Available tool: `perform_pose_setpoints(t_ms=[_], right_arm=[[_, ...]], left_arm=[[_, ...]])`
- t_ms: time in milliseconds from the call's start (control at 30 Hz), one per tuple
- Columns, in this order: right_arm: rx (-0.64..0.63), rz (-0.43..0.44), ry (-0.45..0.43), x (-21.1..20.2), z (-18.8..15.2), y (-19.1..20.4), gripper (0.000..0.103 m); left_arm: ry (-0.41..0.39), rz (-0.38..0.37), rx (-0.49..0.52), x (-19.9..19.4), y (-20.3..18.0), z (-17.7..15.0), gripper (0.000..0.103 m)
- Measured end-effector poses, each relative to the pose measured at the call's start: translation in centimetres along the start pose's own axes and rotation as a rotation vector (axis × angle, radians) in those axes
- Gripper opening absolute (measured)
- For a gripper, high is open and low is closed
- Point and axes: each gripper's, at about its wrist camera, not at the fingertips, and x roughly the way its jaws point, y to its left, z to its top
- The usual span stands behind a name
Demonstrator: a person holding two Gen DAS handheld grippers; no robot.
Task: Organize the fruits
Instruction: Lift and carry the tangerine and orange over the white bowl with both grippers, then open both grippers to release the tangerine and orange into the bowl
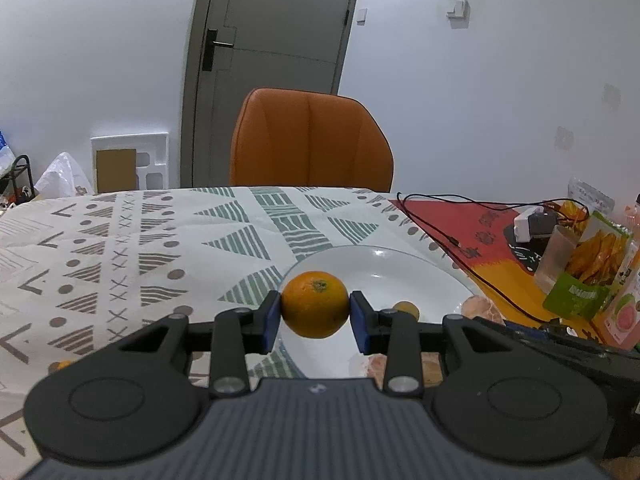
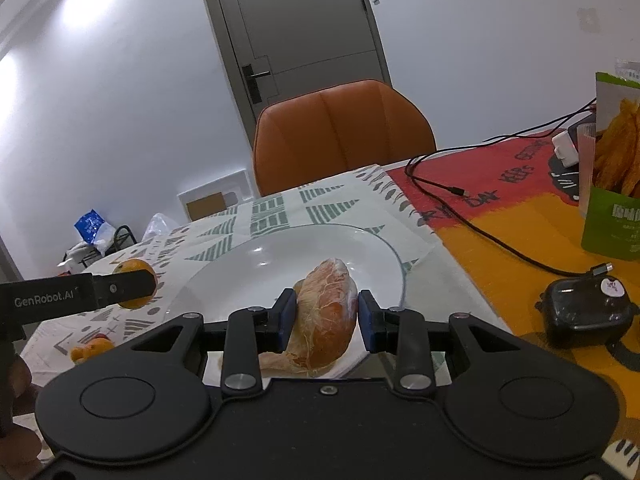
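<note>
A round orange [image 1: 315,298] sits between the blue pads of my left gripper [image 1: 315,314], which is shut on it at the left rim of the white plate [image 1: 400,272]. In the right wrist view the same orange [image 2: 134,267] shows left of the plate [image 2: 260,264], behind the left gripper's finger [image 2: 124,286]. My right gripper [image 2: 327,318] is shut on a peeled, pithy citrus segment [image 2: 328,312] over the plate's near edge. A small yellowish fruit [image 1: 406,309] lies on the plate.
An orange chair [image 1: 310,140] stands at the table's far side. A black cable [image 1: 452,236] crosses the red-orange cloth. Snack bags [image 1: 588,268] and a white adapter [image 1: 524,224] stand at the right. A black charger [image 2: 586,312] lies near. Small orange pieces [image 2: 92,350] lie on the patterned cloth.
</note>
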Motion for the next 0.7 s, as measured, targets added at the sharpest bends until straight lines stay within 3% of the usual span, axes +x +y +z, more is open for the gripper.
perform_pose_setpoints(t_ms=[233,700], right_arm=[[-0.022,-0.029,-0.017,0.6,0.7,-0.1,0.037],[0.028,0.017,0.004,-1.4,-1.0,0.4,0.042]], left_arm=[[0.018,-0.017,0.007,0.9,-0.7,0.1,0.036],[0.005,-0.003,0.013,-0.4,-1.0,0.5,0.040]])
